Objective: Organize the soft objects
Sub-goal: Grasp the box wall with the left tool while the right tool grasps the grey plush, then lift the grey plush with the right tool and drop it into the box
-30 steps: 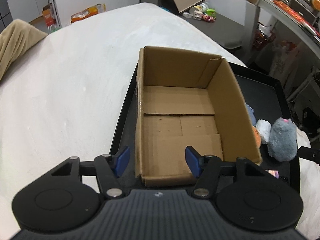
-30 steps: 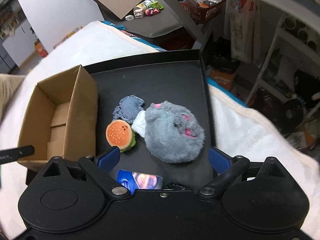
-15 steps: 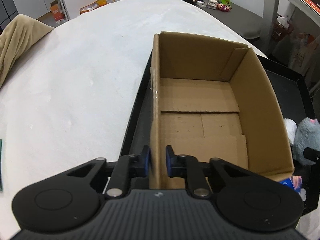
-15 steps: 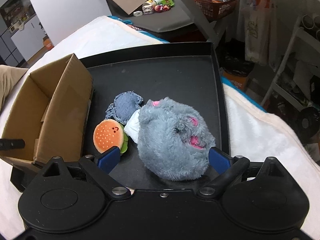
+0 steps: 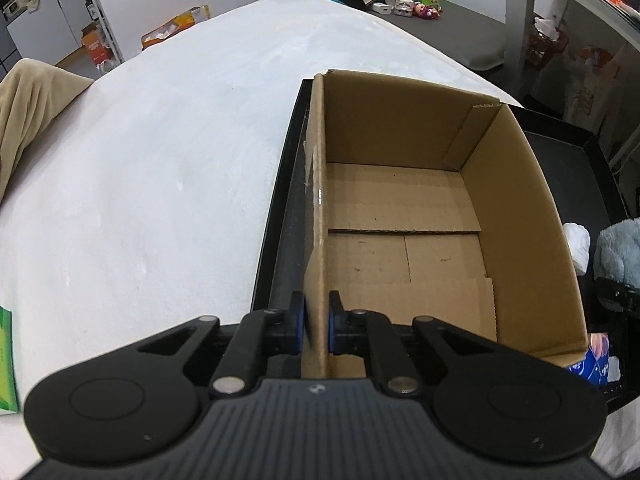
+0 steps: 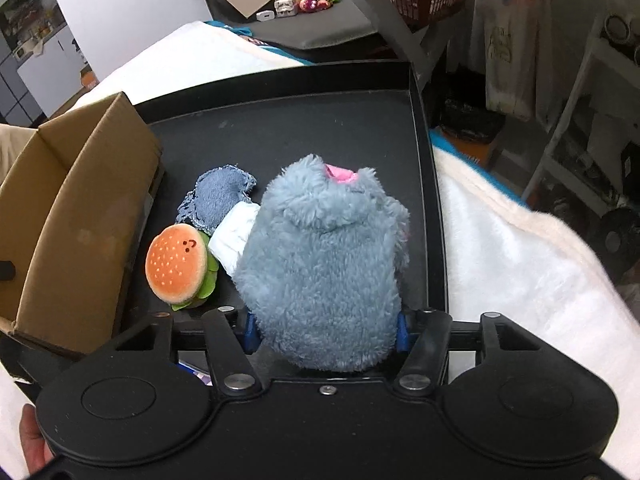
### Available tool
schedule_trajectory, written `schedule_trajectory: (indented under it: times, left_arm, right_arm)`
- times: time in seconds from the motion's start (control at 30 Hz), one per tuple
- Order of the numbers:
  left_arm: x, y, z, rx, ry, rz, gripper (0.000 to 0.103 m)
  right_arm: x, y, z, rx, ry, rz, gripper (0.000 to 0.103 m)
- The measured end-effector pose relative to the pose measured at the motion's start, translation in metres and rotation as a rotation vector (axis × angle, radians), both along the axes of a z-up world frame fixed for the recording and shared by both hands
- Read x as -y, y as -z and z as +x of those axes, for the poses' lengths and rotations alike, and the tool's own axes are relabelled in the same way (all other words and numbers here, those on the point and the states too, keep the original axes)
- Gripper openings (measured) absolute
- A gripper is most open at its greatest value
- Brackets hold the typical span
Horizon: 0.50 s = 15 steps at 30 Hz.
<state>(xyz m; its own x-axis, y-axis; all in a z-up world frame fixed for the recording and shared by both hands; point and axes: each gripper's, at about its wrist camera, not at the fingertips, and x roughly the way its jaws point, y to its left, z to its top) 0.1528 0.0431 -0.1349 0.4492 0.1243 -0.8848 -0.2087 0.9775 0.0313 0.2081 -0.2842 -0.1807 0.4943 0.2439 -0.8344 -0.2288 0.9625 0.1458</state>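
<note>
The left gripper (image 5: 317, 322) pinches the side wall of the open brown cardboard box (image 5: 404, 216) between its blue pads. The box sits on the flat black tray (image 6: 304, 128). The right gripper (image 6: 323, 330) squeezes the fluffy grey plush toy with pink bits (image 6: 326, 264) and holds it tight. Just beside the grey toy, on the tray, lie a small orange burger plush (image 6: 178, 266), a blue denim cloth piece (image 6: 218, 198) and a white soft thing (image 6: 234, 240). The burger is near the box.
</note>
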Motion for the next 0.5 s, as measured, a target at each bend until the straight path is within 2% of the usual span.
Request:
schedule_trajectory:
  times: [0.3, 0.5]
  left_arm:
    - [0.0, -0.004, 0.002, 0.014, 0.061, -0.02, 0.01]
    - [-0.005, -0.004, 0.002, 0.017, 0.085, -0.051, 0.012]
  right_arm:
    - [-0.007, -0.028, -0.012, 0.028, -0.004, 0.016, 0.056]
    - [-0.015, -0.049, -0.019, 0.048, -0.02, -0.011, 0.056]
